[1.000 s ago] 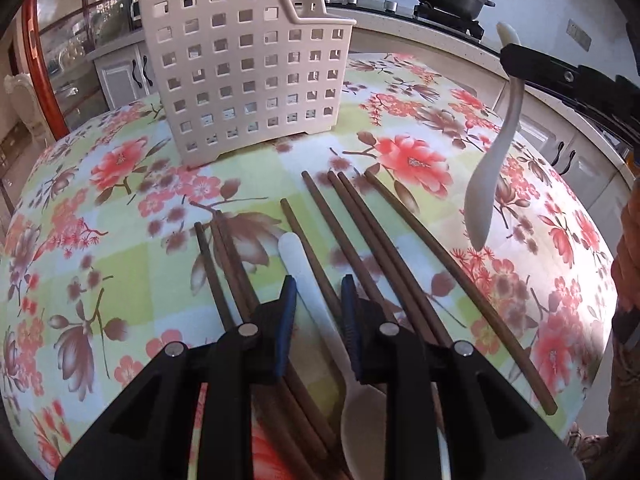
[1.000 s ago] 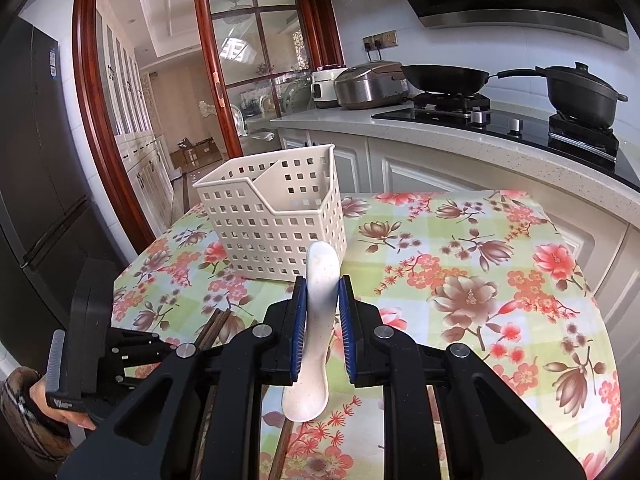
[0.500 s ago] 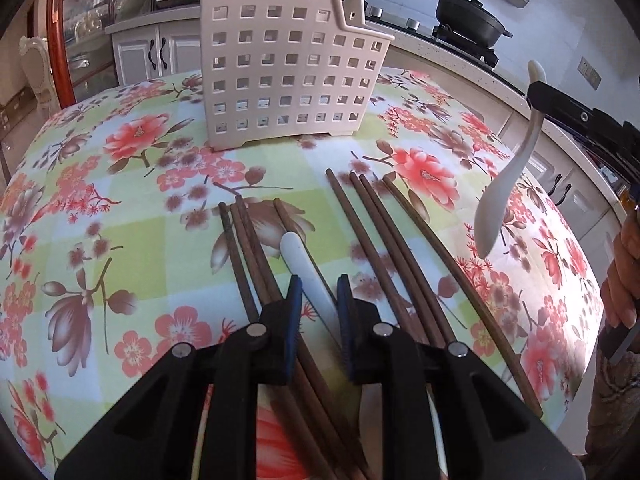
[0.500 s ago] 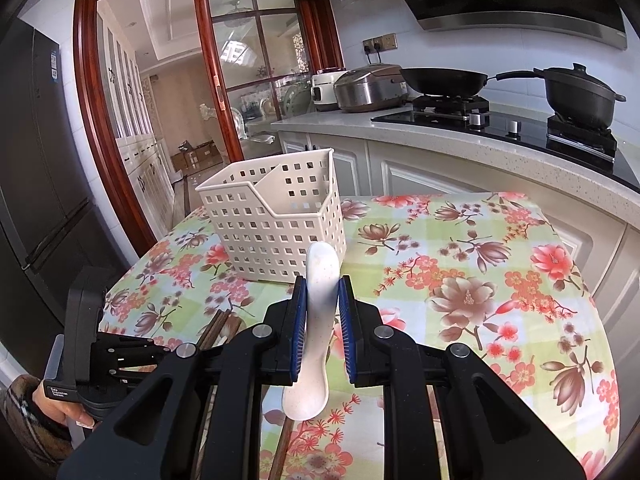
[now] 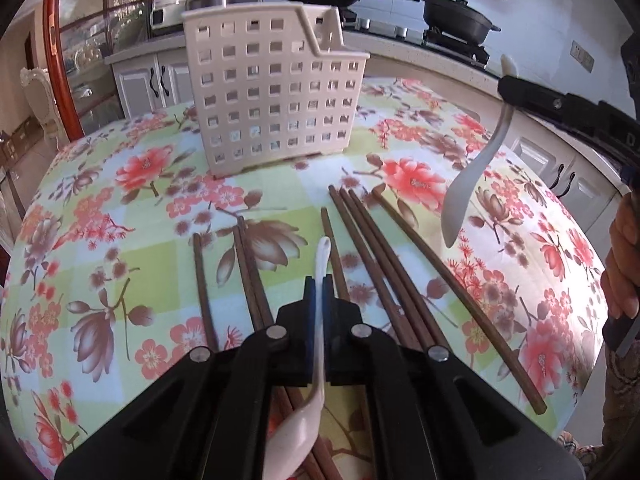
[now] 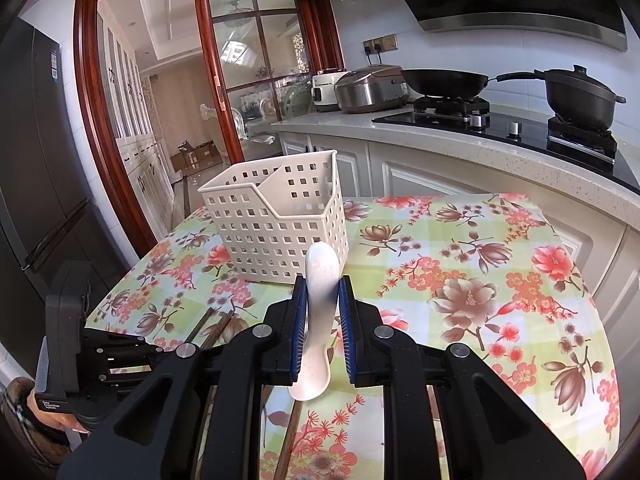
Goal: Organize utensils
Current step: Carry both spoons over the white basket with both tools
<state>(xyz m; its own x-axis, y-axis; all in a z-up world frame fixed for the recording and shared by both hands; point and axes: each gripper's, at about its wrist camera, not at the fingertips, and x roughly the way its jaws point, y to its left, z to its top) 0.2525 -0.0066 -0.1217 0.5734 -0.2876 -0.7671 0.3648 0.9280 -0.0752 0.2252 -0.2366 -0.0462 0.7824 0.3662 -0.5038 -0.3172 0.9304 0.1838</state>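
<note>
A cream perforated utensil caddy (image 5: 272, 92) stands at the far side of the floral table; it also shows in the right wrist view (image 6: 280, 224). Several brown chopsticks (image 5: 384, 268) lie side by side on the cloth in front of me. My left gripper (image 5: 318, 286) is shut on the handle of a white spoon (image 5: 316, 360), lifted off the chopsticks with its bowl hanging below the jaws. My right gripper (image 6: 323, 292) is shut on a second white spoon (image 6: 318, 320), held above the table, bowl down; that spoon also shows in the left wrist view (image 5: 472, 176).
The table wears a floral cloth (image 5: 120, 200). Behind it runs a counter with a hob, a pan (image 6: 444, 80), a black pot (image 6: 580, 96) and a rice cooker (image 6: 368, 88). White cabinets stand below. A wooden glass door (image 6: 256, 80) is at the left.
My left gripper has closed on the white spoon's handle and raised it off the chopsticks, and it has tilted up toward the caddy. The right gripper holds its spoon nearly still.
</note>
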